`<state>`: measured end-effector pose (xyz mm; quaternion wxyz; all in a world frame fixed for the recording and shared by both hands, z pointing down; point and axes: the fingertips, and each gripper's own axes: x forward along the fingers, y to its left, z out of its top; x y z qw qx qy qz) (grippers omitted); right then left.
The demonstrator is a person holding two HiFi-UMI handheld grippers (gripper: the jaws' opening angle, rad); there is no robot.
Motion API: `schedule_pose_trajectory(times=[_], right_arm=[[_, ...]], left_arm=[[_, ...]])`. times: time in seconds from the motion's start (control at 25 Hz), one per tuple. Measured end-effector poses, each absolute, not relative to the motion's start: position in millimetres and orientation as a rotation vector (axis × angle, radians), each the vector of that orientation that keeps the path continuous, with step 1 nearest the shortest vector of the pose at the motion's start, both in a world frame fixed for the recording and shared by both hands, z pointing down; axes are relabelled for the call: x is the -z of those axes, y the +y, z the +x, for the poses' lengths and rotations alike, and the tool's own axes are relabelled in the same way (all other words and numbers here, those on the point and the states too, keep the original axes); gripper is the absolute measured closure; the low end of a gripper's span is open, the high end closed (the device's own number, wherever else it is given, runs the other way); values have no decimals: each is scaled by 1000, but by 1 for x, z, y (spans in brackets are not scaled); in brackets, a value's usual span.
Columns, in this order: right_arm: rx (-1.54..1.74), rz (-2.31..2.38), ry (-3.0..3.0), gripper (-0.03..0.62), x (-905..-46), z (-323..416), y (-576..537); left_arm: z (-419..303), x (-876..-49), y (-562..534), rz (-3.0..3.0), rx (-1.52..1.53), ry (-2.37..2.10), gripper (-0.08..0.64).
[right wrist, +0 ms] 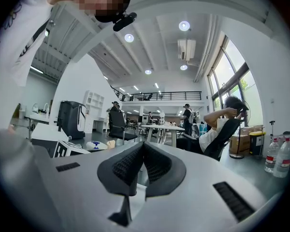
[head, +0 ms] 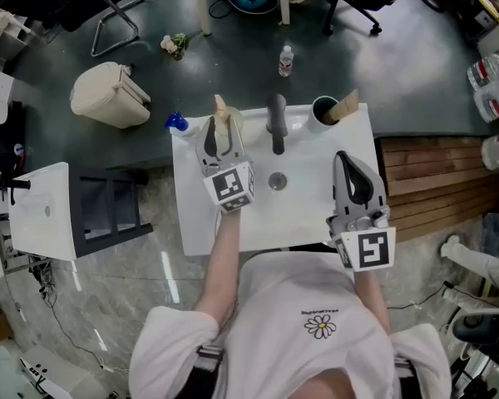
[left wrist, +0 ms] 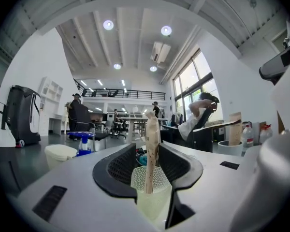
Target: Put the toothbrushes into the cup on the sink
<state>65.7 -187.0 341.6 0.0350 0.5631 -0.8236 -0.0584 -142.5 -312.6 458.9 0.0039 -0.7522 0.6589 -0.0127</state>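
A white sink top [head: 316, 214] stands in an open, dark-floored room, with a dark faucet [head: 276, 123] at the middle of its far edge. At the far left corner sits a pale, see-through cup [left wrist: 157, 182]. A light wooden toothbrush [left wrist: 151, 139] stands in it, its long axis close to upright, head at the top.

The left gripper [head: 222, 135] lies level and points at the cup from the near side. Its jaws stand wide apart, one on each side of the toothbrush, with a gap between each pad and the handle, so it grips nothing. The toothbrush rises straight up between the jaws, so the safe way out looks to be straight back toward the near edge. A sideways swing would likely knock the handle or tip the cup.

The right gripper [right wrist: 142, 151] hovers over the near right of the sink, jaws pressed together and empty. It is the nearer one to a dark cup [head: 323, 110] at the far right corner, which holds a flat brown packet [head: 348, 105]. Whether that packet is a toothbrush cannot be told.
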Motion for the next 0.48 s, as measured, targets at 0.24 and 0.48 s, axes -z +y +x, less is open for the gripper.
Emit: schedule_pose_trajectory(times=[0.24, 0.48], right_arm=[[197, 1734, -2573, 580, -335, 65, -182], [242, 1716, -2621, 580, -322, 57, -182]], left_arm=[[-129, -420, -296, -2343, -73, 2013, 419], [-132, -361, -272, -2289, -257, 1957, 420]])
